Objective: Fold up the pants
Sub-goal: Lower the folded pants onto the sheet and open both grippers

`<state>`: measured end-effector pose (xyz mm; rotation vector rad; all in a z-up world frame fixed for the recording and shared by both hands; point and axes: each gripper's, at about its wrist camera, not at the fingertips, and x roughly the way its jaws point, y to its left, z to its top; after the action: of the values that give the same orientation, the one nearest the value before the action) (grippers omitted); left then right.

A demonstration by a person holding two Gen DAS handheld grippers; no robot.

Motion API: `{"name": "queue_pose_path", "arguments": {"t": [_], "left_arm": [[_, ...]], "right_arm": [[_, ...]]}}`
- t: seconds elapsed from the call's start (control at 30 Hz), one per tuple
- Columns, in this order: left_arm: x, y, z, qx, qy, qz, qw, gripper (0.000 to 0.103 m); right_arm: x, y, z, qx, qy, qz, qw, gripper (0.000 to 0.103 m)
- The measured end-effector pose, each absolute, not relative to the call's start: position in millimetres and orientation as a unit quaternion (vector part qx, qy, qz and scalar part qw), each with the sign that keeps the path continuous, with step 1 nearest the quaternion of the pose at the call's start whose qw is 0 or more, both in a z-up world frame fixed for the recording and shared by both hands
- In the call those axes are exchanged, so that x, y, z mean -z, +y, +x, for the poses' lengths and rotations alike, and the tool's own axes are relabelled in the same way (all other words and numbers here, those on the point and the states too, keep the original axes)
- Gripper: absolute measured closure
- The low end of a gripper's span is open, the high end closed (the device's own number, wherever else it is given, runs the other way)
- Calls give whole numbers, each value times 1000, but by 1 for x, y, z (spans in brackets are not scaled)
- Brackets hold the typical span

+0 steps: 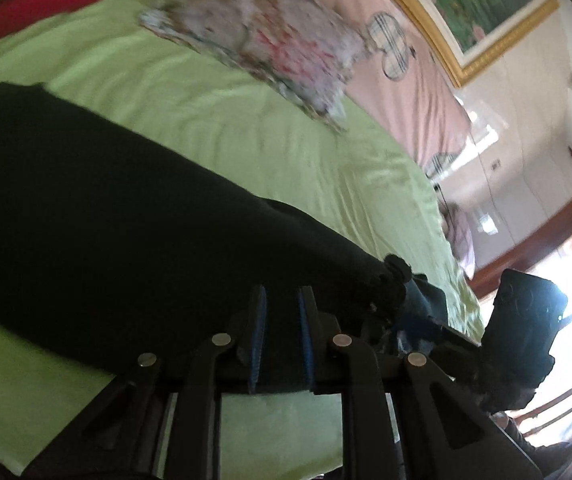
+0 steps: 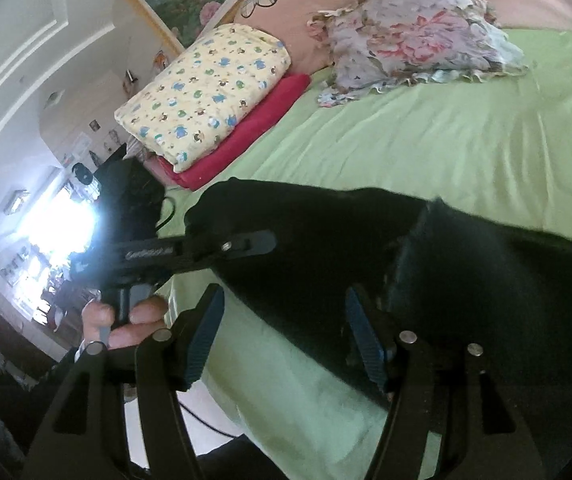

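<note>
Black pants point(image 1: 105, 216) lie on a green bedsheet point(image 1: 245, 128). In the left wrist view my left gripper point(image 1: 281, 320) sits at the pants' near edge, its blue-padded fingers a narrow gap apart with dark cloth between them; the right gripper's body point(image 1: 522, 328) shows at the right. In the right wrist view my right gripper point(image 2: 286, 332) is wide open over the pants point(image 2: 366, 248), with nothing between its pads. The left gripper's body point(image 2: 189, 252) and the hand holding it show at the left.
A floral ruffled pillow point(image 2: 418, 32) lies at the head of the bed. A yellow patterned folded blanket point(image 2: 205, 92) rests on a red one point(image 2: 245, 132) at the bed's far corner. A pink headboard cover point(image 1: 418, 80) and a framed picture point(image 1: 470, 8) stand behind. The bed edge runs along the near side.
</note>
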<state>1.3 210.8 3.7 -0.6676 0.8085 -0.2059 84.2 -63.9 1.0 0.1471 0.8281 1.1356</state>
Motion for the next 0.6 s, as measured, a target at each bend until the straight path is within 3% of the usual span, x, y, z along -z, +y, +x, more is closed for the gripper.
{"name": "queue_pose_path", "arguments": {"t": [0.33, 0.47, 0.6], "left_arm": [[-6, 268, -47, 22, 350, -369, 861, 83], [-5, 280, -62, 0, 339, -376, 862, 69], [-2, 294, -73, -18, 332, -389, 859, 69]], "right_arm": [[-22, -20, 96, -552, 367, 48, 747, 38], [-25, -2, 97, -560, 370, 36, 740, 38], [-24, 13, 100, -563, 379, 31, 734, 38]]}}
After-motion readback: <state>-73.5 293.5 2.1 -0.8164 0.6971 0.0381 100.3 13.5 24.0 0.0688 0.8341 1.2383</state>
